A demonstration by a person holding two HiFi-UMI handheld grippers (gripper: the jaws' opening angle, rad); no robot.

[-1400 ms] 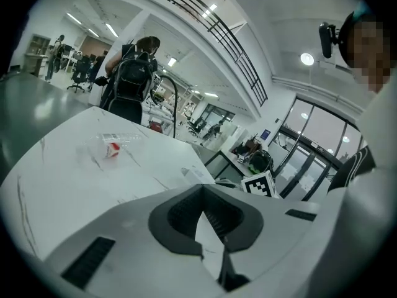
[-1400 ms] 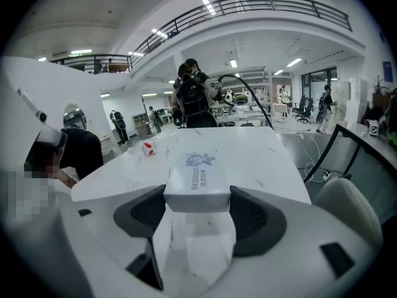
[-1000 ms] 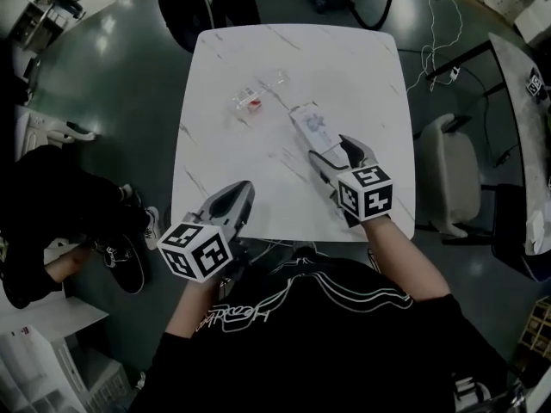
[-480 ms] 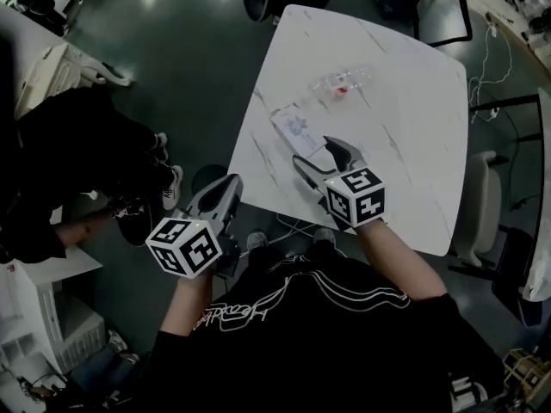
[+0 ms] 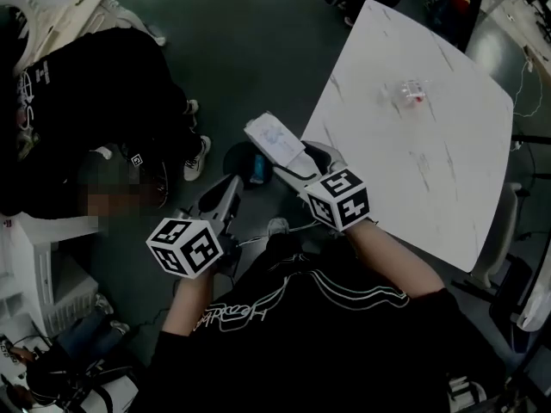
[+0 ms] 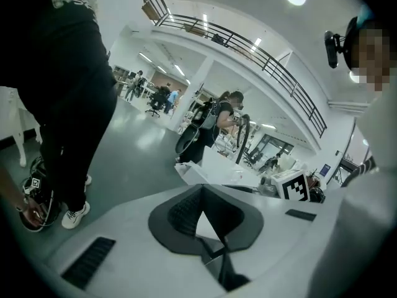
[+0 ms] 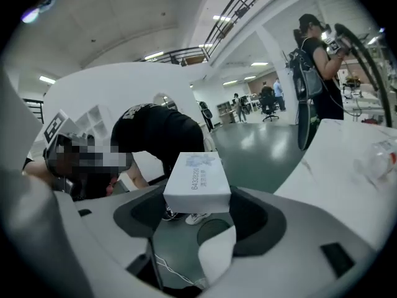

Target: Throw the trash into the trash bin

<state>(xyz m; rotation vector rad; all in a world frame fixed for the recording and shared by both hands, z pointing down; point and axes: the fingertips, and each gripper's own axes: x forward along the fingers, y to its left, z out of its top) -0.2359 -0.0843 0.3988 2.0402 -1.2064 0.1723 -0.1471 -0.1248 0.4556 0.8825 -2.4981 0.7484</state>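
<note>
Now, white box (image 5: 274, 138) clamped in right hand-held gripper (image 5: 299, 159), protruding beyond its tips, left hand-held gripper (image 5: 229, 188) closed, empty.

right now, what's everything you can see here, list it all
table: 1, white marble, upper right
floor: 1, dark grey-green, glossy, left and top
clear plastic piece: 1, see-through with a red spot, on the far part of the table
box: 1, white with pale blue print, off the table, clamped in the right tongs
bin: 1, dark and round, on the floor just below the box
bystander: 1, black clothes, bent over at the left
left tongs: 1, grey with a marker cube, shut and empty, over the floor
right tongs: 1, grey with a marker cube, shut on the box
</note>
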